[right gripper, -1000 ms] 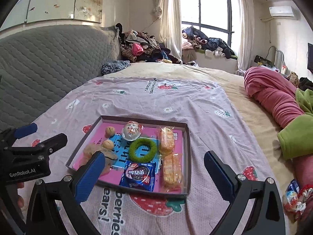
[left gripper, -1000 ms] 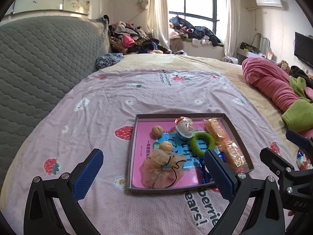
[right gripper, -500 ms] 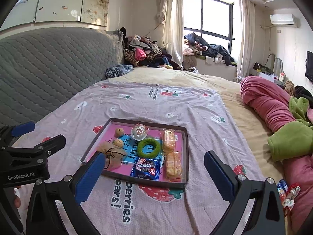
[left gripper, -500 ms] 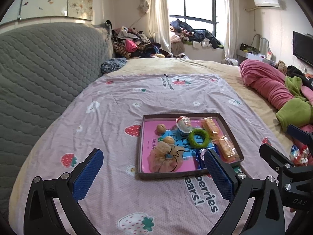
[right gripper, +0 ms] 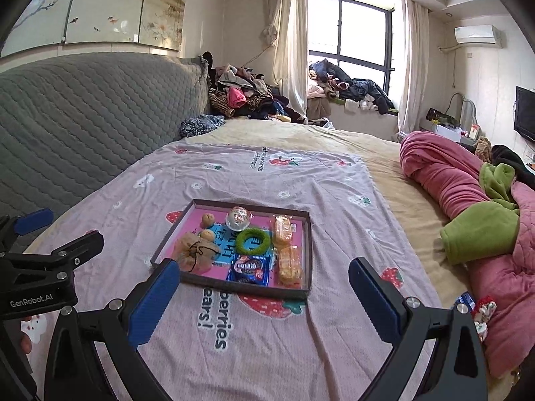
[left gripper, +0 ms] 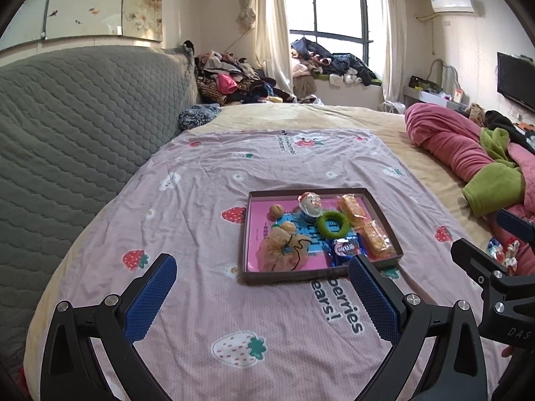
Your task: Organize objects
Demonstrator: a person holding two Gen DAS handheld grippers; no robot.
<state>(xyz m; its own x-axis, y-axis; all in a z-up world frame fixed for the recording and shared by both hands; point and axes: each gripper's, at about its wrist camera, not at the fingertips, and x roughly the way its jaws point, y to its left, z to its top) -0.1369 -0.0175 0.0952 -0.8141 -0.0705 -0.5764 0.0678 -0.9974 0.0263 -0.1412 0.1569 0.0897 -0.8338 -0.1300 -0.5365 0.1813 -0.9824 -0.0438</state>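
Sitting in the shallow box tray [right gripper: 309, 254] on the strawberry-print sheet [right gripper: 334, 327] are two walnuts, a mesh pouch [right gripper: 195, 255], a wrapped ball, a green ring [right gripper: 250, 240], a blue snack packet [right gripper: 249, 269] and two wrapped cakes, laid side by side, so the sorting looks to me largely done. Both the left gripper [left gripper: 264, 295] and right gripper [right gripper: 259, 295] hang well short of the tray, jaws wide apart and empty. Some wrapped sweets [right gripper: 483, 310] lie beside the pink quilt [right gripper: 444, 170], possibly the only things left to gather.

The tray [left gripper: 248, 234] looks like matt cardboard, lying on a soft printed cloth sheet [left gripper: 207, 180]. A glossy crinkled blue wrapper [right gripper: 248, 269] sits near a fuzzy green ring [right gripper: 251, 240]. The headboard [right gripper: 83, 113] at left is quilted grey fabric.
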